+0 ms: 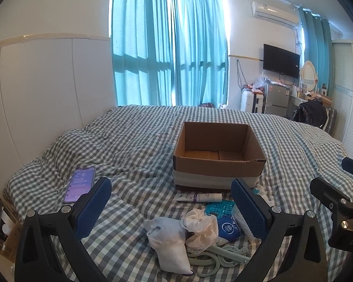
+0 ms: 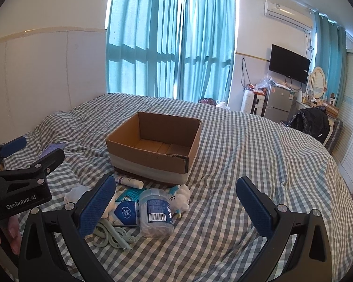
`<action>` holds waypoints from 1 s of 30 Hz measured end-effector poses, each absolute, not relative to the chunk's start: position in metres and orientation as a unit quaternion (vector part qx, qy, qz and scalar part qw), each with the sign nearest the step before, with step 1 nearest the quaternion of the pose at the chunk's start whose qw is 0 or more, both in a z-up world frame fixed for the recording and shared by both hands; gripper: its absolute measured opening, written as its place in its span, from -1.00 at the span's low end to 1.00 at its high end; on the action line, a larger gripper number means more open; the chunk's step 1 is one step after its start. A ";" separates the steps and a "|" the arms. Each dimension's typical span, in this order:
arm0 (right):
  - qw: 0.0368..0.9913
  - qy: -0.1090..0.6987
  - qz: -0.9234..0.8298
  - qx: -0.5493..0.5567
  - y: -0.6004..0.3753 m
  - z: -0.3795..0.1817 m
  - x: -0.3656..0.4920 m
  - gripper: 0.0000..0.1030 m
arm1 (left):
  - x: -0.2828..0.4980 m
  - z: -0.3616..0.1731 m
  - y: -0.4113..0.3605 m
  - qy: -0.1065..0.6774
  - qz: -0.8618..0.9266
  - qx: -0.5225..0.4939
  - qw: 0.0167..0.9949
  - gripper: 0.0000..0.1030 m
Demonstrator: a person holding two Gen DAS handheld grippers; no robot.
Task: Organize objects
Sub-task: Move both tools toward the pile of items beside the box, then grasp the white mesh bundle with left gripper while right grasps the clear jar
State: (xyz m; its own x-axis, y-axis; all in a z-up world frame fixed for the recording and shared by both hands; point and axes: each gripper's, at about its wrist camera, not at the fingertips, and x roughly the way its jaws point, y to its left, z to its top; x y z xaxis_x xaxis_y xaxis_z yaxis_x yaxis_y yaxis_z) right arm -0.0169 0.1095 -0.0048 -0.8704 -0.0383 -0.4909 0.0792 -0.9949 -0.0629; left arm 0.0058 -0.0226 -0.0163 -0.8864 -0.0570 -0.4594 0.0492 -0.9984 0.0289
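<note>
Meanwhile, on the bed: a pile waits by an open box

Right in front of the cardboard box (image 1: 218, 157) lies the clutter to be sorted, all of it on the checked bedcover (image 2: 247, 155). A white tube (image 1: 198, 197) rests just beside the box's near wall. Nearer the cameras sit a teal mesh pack (image 1: 220, 208), a blue tissue packet (image 2: 127, 213), a lacy white cloth (image 1: 201, 226), a pale sock bundle (image 1: 169, 246) and 2 mint-green plastic hangers (image 2: 113, 235), crowded together and partly overlapping. From the right wrist view a clear jar of cotton swabs (image 2: 155, 213) lies on its side against a white plush toy (image 2: 180, 196).

The box stands upright with its top open; only its bare floor shows inside.

The left gripper (image 1: 170, 208) hangs above the pile, jaws spread wide, holding nothing. The right gripper (image 2: 176, 205) is likewise wide apart and empty, over the bedcover just right of the pile.

A phone (image 1: 80, 184) with a lit screen lies well left of the pile. Teal curtains (image 1: 169, 54) and a wall television (image 2: 289, 63) stand beyond the bed.
</note>
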 end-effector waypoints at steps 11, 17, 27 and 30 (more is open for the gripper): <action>0.038 0.037 -0.967 0.250 0.111 -0.002 -0.014 1.00 | 0.004 -0.020 -0.032 -0.012 -0.966 0.254 0.047 1.00; 0.039 0.041 -0.965 0.255 0.111 -0.005 -0.015 1.00 | 0.001 -0.028 -0.035 0.002 -0.962 0.269 0.040 1.00; 0.041 0.054 -0.952 0.297 0.106 -0.035 -0.035 0.99 | -0.017 -0.061 -0.037 -0.024 -0.945 0.320 0.054 1.00; 0.042 0.053 -0.947 0.313 0.107 -0.048 -0.047 0.93 | -0.026 -0.075 -0.042 -0.023 -0.937 0.345 0.054 1.00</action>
State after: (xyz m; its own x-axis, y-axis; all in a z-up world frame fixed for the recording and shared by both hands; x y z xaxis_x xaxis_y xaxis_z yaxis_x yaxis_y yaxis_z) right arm -0.0467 0.1067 -0.0485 -0.8000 -0.0467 -0.5981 0.1130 -0.9909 -0.0737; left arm -0.0257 -0.0421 -0.0752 -0.7566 -0.1163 -0.6434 0.0849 -0.9932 0.0798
